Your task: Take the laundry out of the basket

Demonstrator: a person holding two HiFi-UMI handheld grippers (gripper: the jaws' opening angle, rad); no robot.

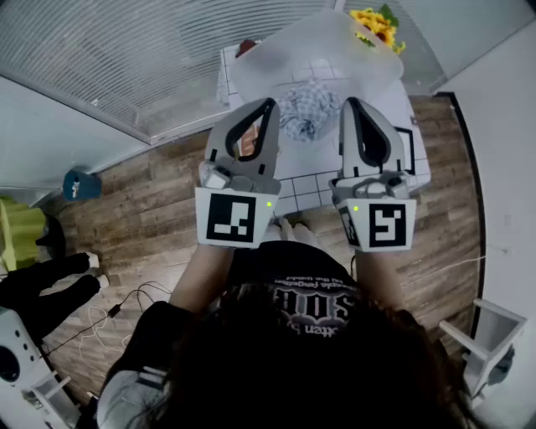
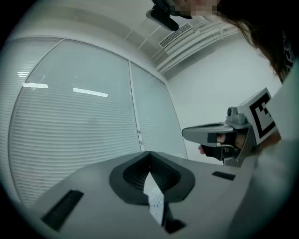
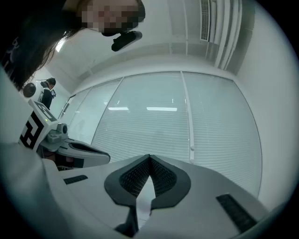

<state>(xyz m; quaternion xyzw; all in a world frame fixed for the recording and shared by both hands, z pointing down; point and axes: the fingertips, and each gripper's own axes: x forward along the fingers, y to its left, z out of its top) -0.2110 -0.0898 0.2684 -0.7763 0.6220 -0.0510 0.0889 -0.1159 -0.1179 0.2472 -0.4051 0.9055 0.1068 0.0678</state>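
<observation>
Checked laundry [image 1: 306, 111] in basket [image 1: 352, 63], beneath and between left claw [image 1: 269, 103] and right claw [image 1: 347, 103]

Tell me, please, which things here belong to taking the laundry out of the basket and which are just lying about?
Job: checked laundry; translucent basket; left tongs and right tongs, both shut.
Lying about: yellow flowers; blue object on the floor; cables on the floor.

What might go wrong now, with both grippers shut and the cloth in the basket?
Both the left gripper and right gripper are shut and empty, so they must open before reaching the checkered cloth, or they may just push it. The yellow flowers stand beside the translucent basket and could get knocked.
</observation>
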